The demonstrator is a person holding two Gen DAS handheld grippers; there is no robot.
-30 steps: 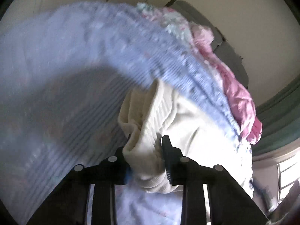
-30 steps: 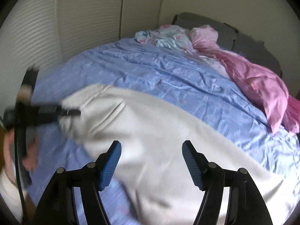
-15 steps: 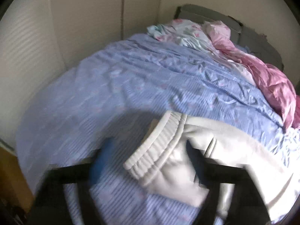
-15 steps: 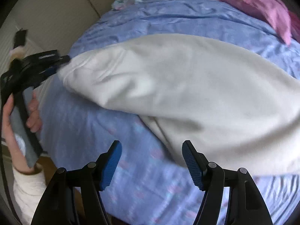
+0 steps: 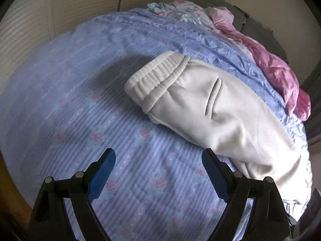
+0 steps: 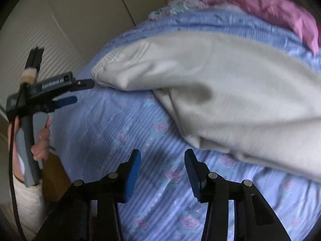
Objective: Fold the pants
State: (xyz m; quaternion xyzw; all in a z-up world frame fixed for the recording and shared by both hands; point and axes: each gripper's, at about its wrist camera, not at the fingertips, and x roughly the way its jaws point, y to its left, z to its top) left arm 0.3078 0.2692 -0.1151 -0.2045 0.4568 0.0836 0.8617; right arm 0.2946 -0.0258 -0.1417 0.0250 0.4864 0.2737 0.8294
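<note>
The cream pants (image 5: 216, 108) lie on the blue rose-print bedsheet (image 5: 84, 104), folded lengthwise so one leg lies over the other, with the ribbed elastic waistband (image 5: 154, 80) pointing to the far left and a slanted pocket slit just behind it; the legs run off toward the near right edge of the bed. In the right wrist view the same pants (image 6: 230, 92) spread across the upper right, their waistband corner (image 6: 100, 68) just beside the tip of the left gripper (image 6: 80, 92). No containers appear; the bed carries only the pants, a crumpled pink blanket (image 5: 274, 70) along the far right and a pale floral cloth (image 5: 180, 12) at the far end near the grey headboard (image 5: 220, 2). The left gripper (image 5: 158, 164) hangs released above bare sheet, fingers spread wide with nothing between them, while a hand (image 6: 42, 140) holds its grey handle. The right gripper (image 6: 162, 160) is likewise released and empty over the sheet, near the lower edge of the pants. A second ago the left gripper was clenched on the waistband and held it up; it has since let go and the waistband rests flat. The right gripper's fingers stand closer together than before.
</note>
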